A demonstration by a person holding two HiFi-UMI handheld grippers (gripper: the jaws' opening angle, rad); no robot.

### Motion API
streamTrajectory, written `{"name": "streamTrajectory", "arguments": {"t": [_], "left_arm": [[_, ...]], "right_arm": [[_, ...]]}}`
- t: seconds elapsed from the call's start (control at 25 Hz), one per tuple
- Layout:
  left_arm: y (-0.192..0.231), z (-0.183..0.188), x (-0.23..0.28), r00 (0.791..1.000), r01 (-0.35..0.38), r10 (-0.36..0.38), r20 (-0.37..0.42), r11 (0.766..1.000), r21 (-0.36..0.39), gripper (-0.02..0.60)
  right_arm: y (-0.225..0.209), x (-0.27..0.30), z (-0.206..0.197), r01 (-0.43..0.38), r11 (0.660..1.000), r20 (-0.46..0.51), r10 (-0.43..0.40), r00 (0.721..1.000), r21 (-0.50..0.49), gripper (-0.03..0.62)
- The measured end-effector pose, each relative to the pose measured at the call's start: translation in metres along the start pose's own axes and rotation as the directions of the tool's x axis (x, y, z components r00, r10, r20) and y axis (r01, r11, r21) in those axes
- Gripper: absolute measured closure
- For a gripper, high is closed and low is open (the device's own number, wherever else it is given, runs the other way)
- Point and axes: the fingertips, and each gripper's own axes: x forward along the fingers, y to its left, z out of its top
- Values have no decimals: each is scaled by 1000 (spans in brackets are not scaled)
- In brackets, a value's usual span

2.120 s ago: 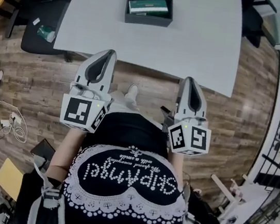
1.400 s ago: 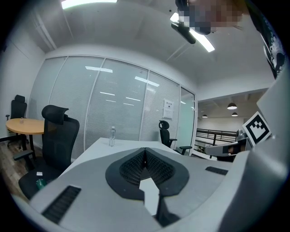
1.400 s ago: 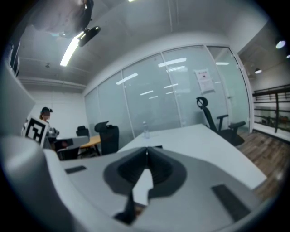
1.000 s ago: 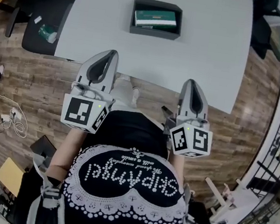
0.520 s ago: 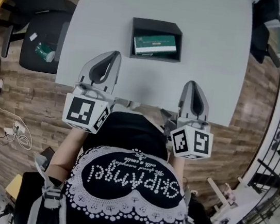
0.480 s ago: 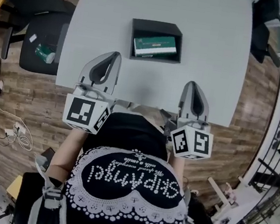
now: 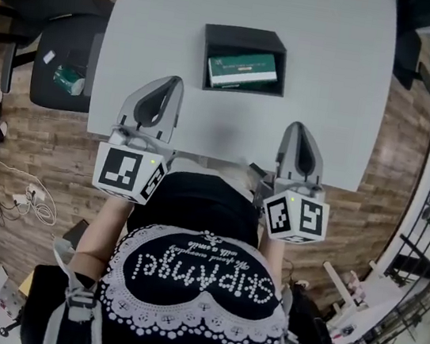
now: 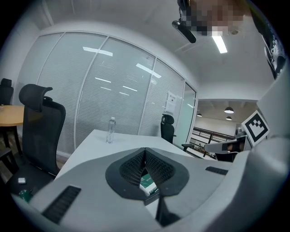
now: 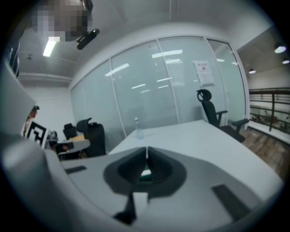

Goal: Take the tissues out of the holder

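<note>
White table (image 7: 326,72) over wood floor (image 7: 43,141). Dark holder (image 7: 243,34) mid-table, green tissue pack (image 7: 243,69) lying inside. Left gripper (image 7: 169,82) and right gripper (image 7: 298,128) over near table edge, apart from holder, jaws pressed together, nothing between.

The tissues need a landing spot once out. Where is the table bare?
Bare table lies left and right of the holder, and between it and the near edge. Crowded only at the holder, which holds the tissues.
</note>
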Motion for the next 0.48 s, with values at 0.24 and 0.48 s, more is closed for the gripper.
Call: {"name": "streamTrajectory", "arguments": {"t": [0.24,0.48], "left_arm": [[-2,4,-1,999,-37,37,15,999,-6,558],[-5,9,-5,995,-92,92,27,996,-24,558]], "right_arm": [[-5,5,3,-28,1000,5,28,1000,-5,560],[-12,4,14,-59,998,13,59,998,-16,562]]}}
